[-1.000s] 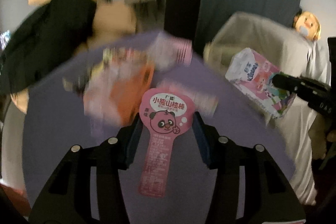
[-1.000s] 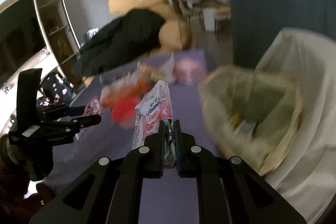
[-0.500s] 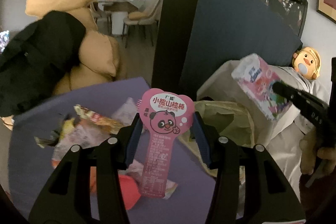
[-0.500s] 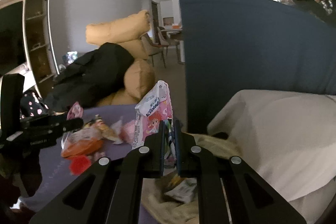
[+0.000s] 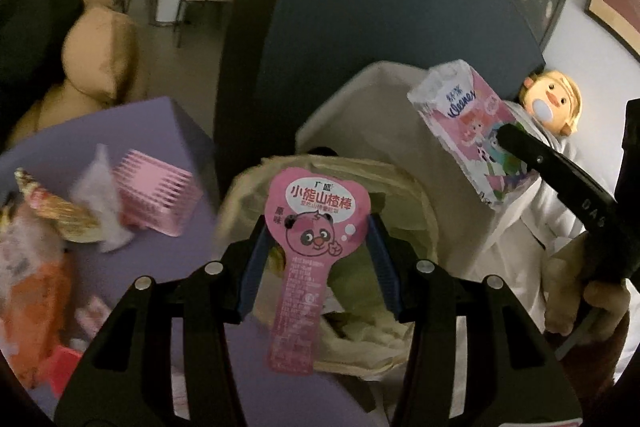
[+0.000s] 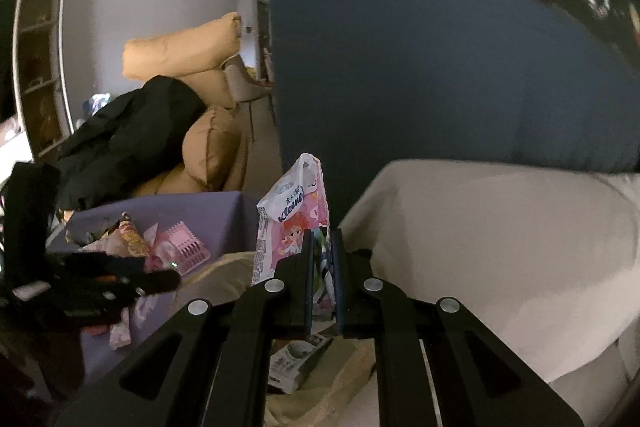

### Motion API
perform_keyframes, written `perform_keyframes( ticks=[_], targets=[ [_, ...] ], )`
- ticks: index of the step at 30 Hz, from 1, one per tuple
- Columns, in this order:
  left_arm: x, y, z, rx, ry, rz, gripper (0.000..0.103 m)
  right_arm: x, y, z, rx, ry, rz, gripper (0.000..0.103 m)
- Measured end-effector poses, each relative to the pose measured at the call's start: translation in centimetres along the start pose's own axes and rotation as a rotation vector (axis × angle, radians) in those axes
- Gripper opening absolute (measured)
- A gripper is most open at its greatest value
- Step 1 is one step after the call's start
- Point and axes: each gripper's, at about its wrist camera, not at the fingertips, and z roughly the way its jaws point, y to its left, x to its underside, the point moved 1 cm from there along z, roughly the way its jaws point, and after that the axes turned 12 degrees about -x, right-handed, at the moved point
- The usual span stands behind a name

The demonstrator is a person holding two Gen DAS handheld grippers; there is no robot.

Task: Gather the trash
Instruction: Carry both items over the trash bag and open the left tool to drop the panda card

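Pink printed film identifies both items in hand: we find the left gripper [image 5: 316,247] closed on a heart-topped pink wrapper [image 5: 310,227] bearing a cartoon bear, clamped by its two edges at centre frame in the left wrist view, and the right gripper [image 6: 322,279] shut tight on the lower end of a pink tissue packet [image 6: 294,211], which stands upright above the jaws at centre frame in the right wrist view. The same packet appears at right of the left wrist view [image 5: 464,123], held aloft. A beige trash bag [image 5: 400,179] lies open directly behind and below the wrapper, its mouth occupying lower centre; in the right wrist view its rim [image 6: 224,271] shows at lower centre with a discarded packet already inside. We judge the step in hand to be delivery: both pieces are carried and positioned over or beside the bag mouth, not yet released. The next move calls for parting the left jaws with the wrapper over the opening, then bringing the packet over the mouth and releasing it likewise. Further litter, including a pink comb-like piece [image 5: 156,191] and assorted wrappers [image 5: 60,211], remains on the purple table [image 5: 120,123] at left, so collection is, in our judgement, incomplete.
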Motion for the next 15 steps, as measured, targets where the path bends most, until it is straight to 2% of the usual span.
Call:
perform_keyframes(
  ticks=[6, 13, 15],
  targets=[
    [0.3, -1.6, 2.6, 0.015, 0.048, 0.011, 0.046, 1.2, -1.0, 0.1, 0.003, 0.007, 0.027, 0.01],
    [0.2, -1.7, 3.0, 0.012, 0.043, 0.006, 0.046, 1.9, -1.5, 0.3, -0.001, 0.01, 0.048, 0.01],
    [0.2, -1.5, 2.9, 0.021, 0.035, 0.003, 0.052, 2.0, -1.5, 0.2, -0.001, 0.01, 0.047, 0.01]
  ],
)
